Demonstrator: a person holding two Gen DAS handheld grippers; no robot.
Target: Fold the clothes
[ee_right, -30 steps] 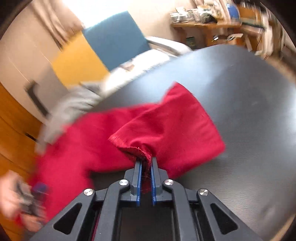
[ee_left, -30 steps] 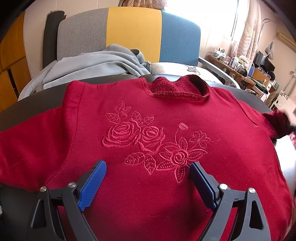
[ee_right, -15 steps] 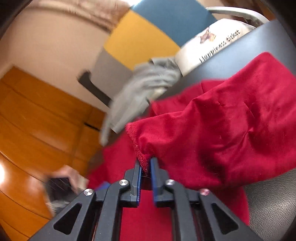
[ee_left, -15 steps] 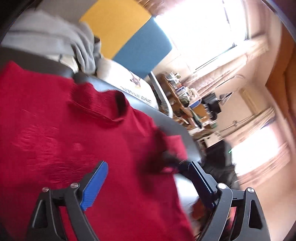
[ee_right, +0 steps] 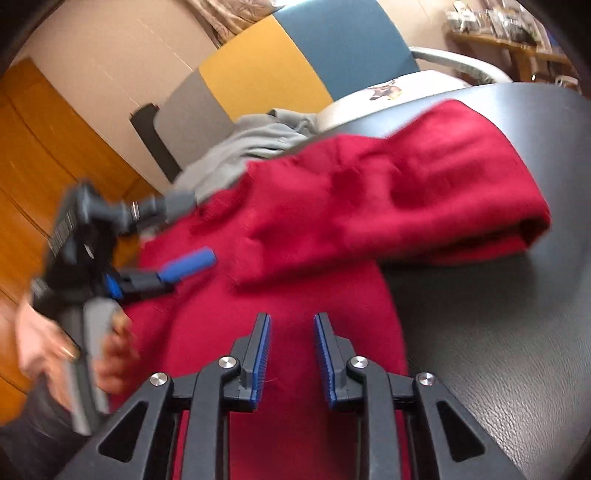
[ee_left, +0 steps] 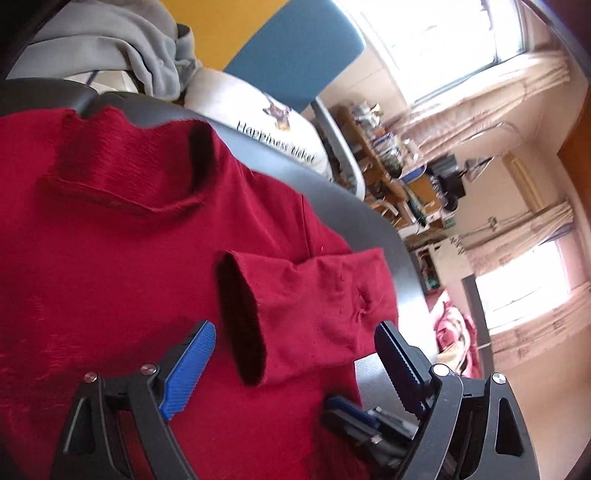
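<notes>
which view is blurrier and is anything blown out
Right wrist view is blurrier: the left gripper and the hand holding it smear, the red sweater is soft. Left wrist view is sharper, but its windows are blown out white.

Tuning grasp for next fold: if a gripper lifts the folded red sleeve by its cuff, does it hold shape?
Probably not: the sleeve already puckers and drapes, so it likely flops. The cuff gapes open; one layer may get pinched.

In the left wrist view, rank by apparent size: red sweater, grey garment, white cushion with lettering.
1. red sweater, fills most of the frame, though nearest the camera
2. grey garment
3. white cushion, partly hidden, so unsure
</notes>
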